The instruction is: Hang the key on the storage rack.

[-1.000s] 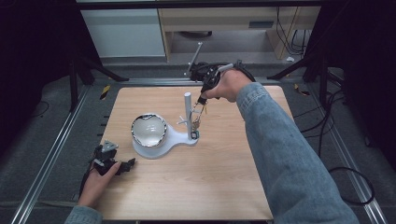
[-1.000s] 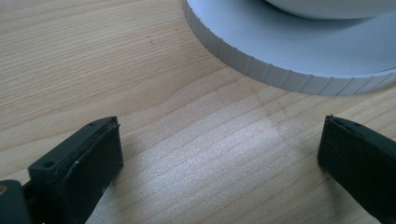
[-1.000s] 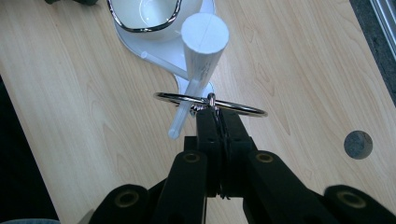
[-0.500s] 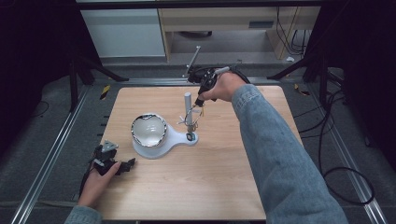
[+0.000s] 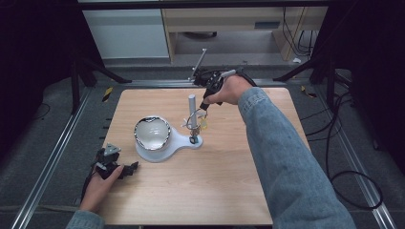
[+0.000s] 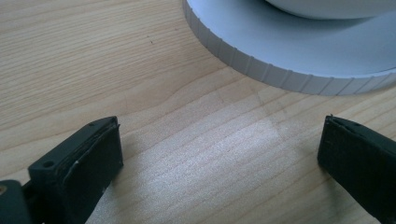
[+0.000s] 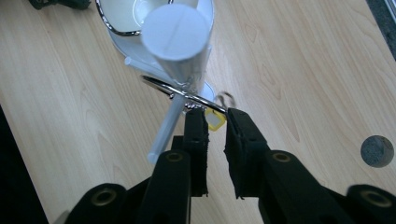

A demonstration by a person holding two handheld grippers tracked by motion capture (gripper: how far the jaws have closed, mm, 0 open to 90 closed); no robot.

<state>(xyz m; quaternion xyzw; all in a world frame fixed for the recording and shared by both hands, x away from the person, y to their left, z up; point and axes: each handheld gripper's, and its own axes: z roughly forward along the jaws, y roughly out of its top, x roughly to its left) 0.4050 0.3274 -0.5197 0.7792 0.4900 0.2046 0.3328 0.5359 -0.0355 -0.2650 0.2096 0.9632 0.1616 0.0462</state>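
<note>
Pale wood surface (image 5: 229, 191) sits on dark grey floor (image 5: 43, 138); white cabinet (image 5: 126, 33) stands beyond; black cables (image 5: 344, 157) trail beside my right.

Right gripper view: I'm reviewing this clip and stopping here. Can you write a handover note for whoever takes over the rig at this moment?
Left gripper: open, idle, low over the table beside the white stand.
Right gripper: jaws narrowly apart at the yellow tag; whether they clamp it is unclear.
The tag hangs with a metal ring on the stand's post.
Done: reach to the tag. Left, probably: close on it and lift it off.
</note>
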